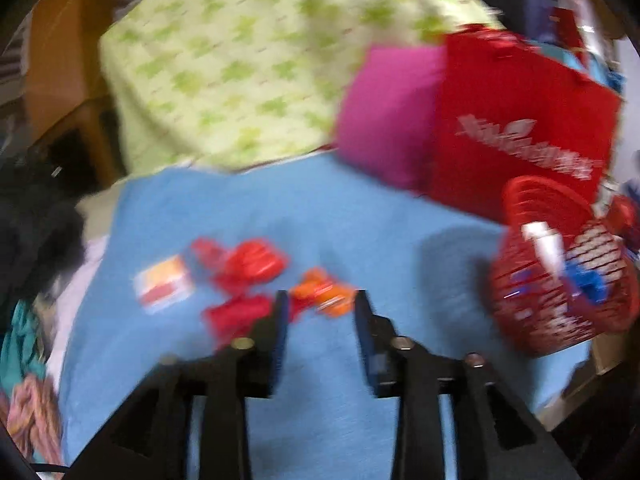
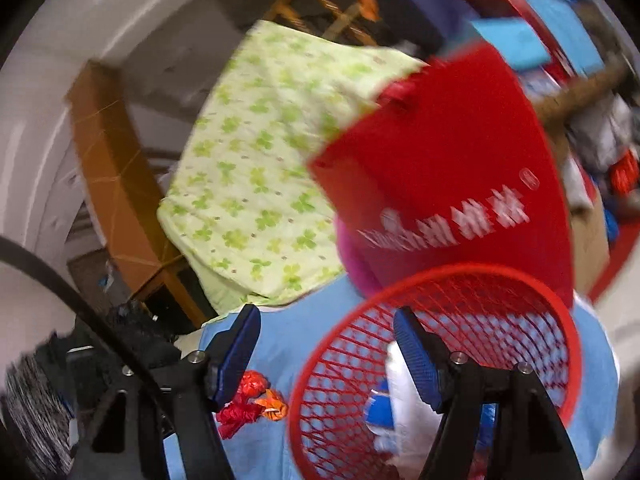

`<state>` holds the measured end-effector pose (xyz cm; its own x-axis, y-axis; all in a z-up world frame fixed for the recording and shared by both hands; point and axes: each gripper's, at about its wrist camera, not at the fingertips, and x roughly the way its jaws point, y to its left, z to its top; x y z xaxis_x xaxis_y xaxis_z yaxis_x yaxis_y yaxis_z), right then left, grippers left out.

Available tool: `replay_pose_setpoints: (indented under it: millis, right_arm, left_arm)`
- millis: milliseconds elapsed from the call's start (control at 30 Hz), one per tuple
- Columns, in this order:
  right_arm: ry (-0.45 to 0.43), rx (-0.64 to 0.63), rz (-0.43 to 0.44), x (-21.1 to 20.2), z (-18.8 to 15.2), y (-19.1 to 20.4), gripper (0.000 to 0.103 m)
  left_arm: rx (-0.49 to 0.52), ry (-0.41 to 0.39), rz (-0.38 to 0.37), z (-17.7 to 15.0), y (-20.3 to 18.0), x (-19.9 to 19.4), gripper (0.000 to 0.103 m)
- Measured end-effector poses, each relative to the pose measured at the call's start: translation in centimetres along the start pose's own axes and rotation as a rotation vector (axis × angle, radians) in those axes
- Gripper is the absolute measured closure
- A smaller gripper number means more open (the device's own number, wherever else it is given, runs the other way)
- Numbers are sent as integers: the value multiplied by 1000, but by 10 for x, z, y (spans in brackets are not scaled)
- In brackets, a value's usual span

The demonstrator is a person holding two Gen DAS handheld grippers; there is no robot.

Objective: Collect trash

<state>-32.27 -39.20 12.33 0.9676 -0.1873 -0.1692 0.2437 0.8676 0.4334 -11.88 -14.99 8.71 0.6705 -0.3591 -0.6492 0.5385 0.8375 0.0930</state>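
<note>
Green clover-print quilt (image 1: pixel 248 64), pink cushion (image 1: pixel 384 116), red printed bag (image 1: pixel 520 120), orange wooden frame (image 2: pixel 108 168), blue cloth (image 1: pixel 320 220)

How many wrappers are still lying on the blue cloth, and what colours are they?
Red wrappers: 3
Orange wrapper: 1
White, yellow and red wrapper: 1
Total: 5 on the blue cloth. The picture is blurred, so the red pile may hold more or fewer pieces. Trash already in the red basket is not counted.

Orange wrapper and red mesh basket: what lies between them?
Only bare blue cloth, seen in the left wrist view, between the orange wrapper and the red mesh basket.
</note>
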Motion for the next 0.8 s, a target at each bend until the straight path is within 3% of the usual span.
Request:
replay_pose_setpoints:
  millis: [67, 167, 367, 433, 500, 533, 700, 800]
  right_arm:
    - [-25, -76, 60, -1, -5, 25, 30]
    - [2, -188, 127, 10, -20, 63, 30]
    - [252, -287, 162, 73, -72, 116, 30]
    - [409, -283, 134, 110, -97, 122, 29]
    - [510, -288, 102, 137, -120, 122, 29]
    - [560, -310, 45, 154, -132, 121, 29]
    - [633, -311, -98, 201, -161, 98, 29]
    - [623, -230, -183, 230, -160, 79, 29]
  left_arm:
    - [-42, 27, 59, -14, 29, 9, 58]
    - [-79, 63, 120, -32, 61, 21, 40]
    - [-143, 98, 182, -61, 111, 54, 26]
    - [-164, 121, 190, -67, 126, 70, 25]
    - [-195, 149, 195, -73, 141, 86, 25]
    - [-213, 159, 202, -76, 150, 95, 25]
    - [-357, 196, 197, -84, 184, 124, 24]
    - [-382, 202, 254, -80, 195, 138, 21]
